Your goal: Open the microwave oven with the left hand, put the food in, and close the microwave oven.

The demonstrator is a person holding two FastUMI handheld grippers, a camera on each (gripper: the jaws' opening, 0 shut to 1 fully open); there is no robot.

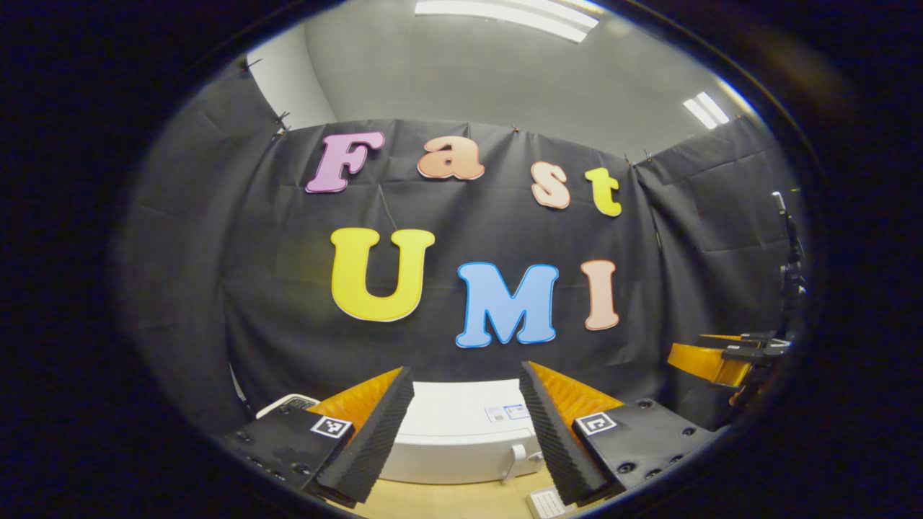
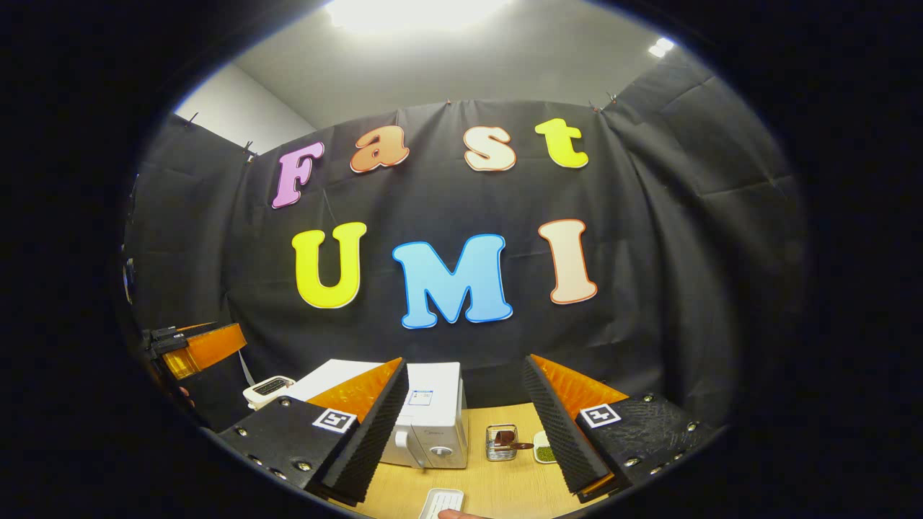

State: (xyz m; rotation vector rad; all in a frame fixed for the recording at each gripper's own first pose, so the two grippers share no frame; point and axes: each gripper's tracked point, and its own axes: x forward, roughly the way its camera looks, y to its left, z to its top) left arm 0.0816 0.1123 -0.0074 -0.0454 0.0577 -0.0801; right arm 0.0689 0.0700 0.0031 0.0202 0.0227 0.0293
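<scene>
You are at the very start: the microwave oven (image 1: 461,440) is shut, and neither gripper touches anything. Your left gripper (image 1: 465,432) has its fingers spread wide with nothing between them, raised and level, so its camera looks mostly at the wall; the oven sits low and straight ahead, its top showing in the gap between the fingers. Its white door handle (image 1: 515,461) stands just inside your right-hand finger. Your right gripper (image 2: 461,429) is likewise spread and empty, with the oven ahead and slightly left of centre.

The step in hand looks like the approach to the door. The next move probably calls for dropping the left gripper and tipping it down until the handle lies between the fingers, then closing on it and pulling.

The oven is a small white box with a round knob (image 2: 441,451) low on its front, standing on a pale wooden table (image 2: 497,490). Right of it, ahead of your right gripper, a wire basket (image 2: 500,441) holds something dark, and a small dish of green bits (image 2: 544,453) sits just beside your right-hand finger; which is the food I cannot tell. A white tray (image 2: 441,501) lies nearest you.
</scene>
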